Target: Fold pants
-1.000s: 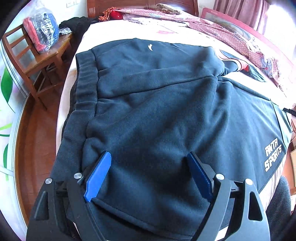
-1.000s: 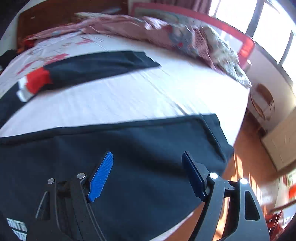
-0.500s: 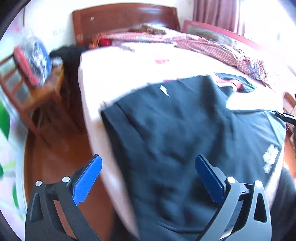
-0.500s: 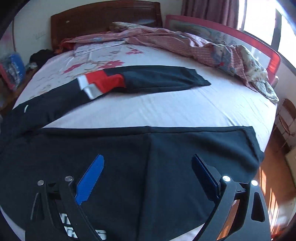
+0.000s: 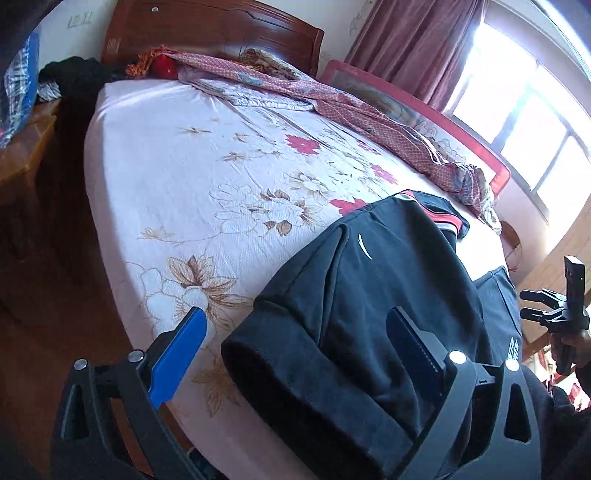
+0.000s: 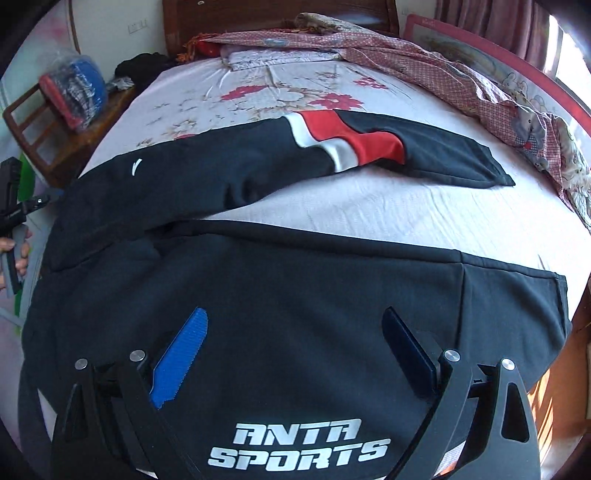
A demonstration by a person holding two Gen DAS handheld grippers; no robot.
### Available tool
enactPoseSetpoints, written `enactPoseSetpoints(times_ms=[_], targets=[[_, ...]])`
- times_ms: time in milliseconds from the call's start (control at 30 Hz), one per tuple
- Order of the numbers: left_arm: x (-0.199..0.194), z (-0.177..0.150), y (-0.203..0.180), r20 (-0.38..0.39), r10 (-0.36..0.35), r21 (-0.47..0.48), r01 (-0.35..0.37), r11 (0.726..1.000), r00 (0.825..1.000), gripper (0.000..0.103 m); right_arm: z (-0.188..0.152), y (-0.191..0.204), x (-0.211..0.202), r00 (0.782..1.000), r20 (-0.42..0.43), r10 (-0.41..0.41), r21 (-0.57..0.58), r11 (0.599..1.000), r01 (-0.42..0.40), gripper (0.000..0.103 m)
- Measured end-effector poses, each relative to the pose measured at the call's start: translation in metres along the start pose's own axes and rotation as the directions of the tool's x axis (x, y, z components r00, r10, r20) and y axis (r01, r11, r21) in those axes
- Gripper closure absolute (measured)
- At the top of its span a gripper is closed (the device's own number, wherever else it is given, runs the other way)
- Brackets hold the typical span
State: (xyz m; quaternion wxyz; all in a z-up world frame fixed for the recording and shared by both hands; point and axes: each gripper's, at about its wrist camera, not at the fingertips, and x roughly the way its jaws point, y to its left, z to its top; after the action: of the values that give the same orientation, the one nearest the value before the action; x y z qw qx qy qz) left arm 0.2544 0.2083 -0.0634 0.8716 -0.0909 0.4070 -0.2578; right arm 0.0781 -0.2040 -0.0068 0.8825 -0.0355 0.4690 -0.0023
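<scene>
Dark navy track pants (image 6: 295, 295) lie spread on the bed, legs apart. The far leg (image 6: 369, 147) has a red and white band. The near leg carries white "ANTA SPORTS" lettering (image 6: 299, 446). My right gripper (image 6: 291, 350) is open and empty just above the near leg. My left gripper (image 5: 295, 347) is open and empty at the waistband end (image 5: 314, 376), near the bed's side edge. The pants (image 5: 388, 295) bunch up there, with a small white logo. The right gripper also shows at the right edge of the left wrist view (image 5: 557, 314).
The bed has a floral sheet (image 5: 207, 177) and a wooden headboard (image 5: 207, 33). A pink patterned quilt (image 6: 461, 74) lies along the far side by a red rail. A wooden chair (image 6: 55, 125) with bagged clothes stands to the left of the bed. Wooden floor (image 5: 33, 332) lies beside the bed.
Both grippers have pulled back and risen off the pants. The left one has swung left to the waistband end at the bed's edge. The right one now looks over both legs.
</scene>
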Motion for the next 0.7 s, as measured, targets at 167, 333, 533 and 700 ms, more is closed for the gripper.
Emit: enactPoseSetpoints(times_ms=[167,333,533,700], targets=[[0.011,-0.013,0.021,-0.04,-0.1,-0.089,0.096,0.991,0.994,0.02,0.001,0.016,0.004,0.999,-0.016,0.036,-0.021,0.999,-0.036,0.008],[0.007,-0.014,0.026,-0.061,-0.101,-0.166,0.089,0.982,0.993,0.073,0.004,0.023,0.006,0.998,-0.019,0.057,-0.032,0.998,-0.058,0.008],[-0.046,-0.01,-0.032,0.104,-0.067,-0.102,0.078,0.992,0.992,0.094,0.048,-0.009,0.008,0.991,-0.014,0.136,0.092,0.987,-0.134,0.008],[-0.106,-0.014,-0.107,0.208,-0.211,0.061,0.203,0.977,0.955,0.094,0.143,-0.057,0.032,0.97,0.003,0.242,0.351,0.908,-0.228,0.008]])
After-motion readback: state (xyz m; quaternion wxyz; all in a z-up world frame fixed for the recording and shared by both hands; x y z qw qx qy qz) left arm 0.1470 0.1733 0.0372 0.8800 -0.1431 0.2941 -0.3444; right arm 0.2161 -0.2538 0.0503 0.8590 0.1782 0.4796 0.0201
